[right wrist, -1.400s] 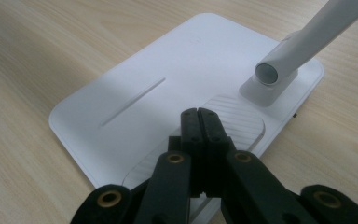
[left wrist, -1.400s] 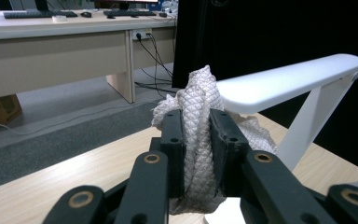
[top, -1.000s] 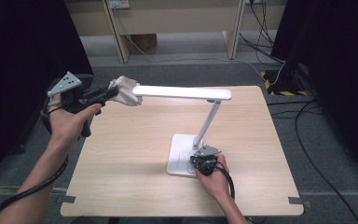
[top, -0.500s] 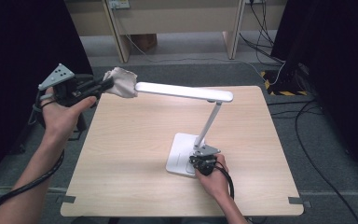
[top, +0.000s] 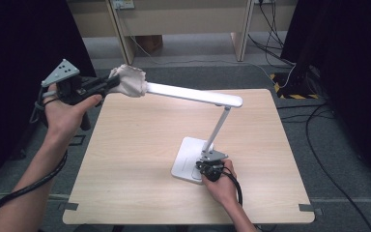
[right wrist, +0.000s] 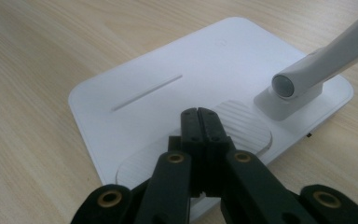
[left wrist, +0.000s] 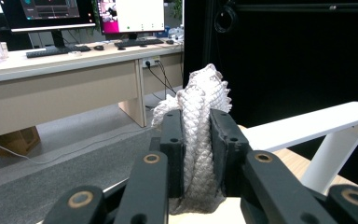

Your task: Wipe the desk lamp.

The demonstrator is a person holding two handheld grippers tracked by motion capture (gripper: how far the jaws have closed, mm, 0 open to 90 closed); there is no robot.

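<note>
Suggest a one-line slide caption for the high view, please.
Left gripper wipes the desk lamp's head with a cloth while the shut right gripper steadies its base.

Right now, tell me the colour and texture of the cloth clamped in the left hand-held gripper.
Off-white cloth with a scaly, woven texture; clearest in the left gripper view.

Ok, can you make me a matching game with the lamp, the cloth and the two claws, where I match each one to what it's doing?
Things:
1. white knitted cloth
2. flat white lamp base
3. left claw
4. right claw

States:
A. jaws shut together, tips over the ribbed oval pad
B. lying flat on the light wooden table
C. bunched up at the end of the long white lamp head
D. squeezing something soft between its jaws

Pairs: 1-C, 2-B, 3-D, 4-A
</note>
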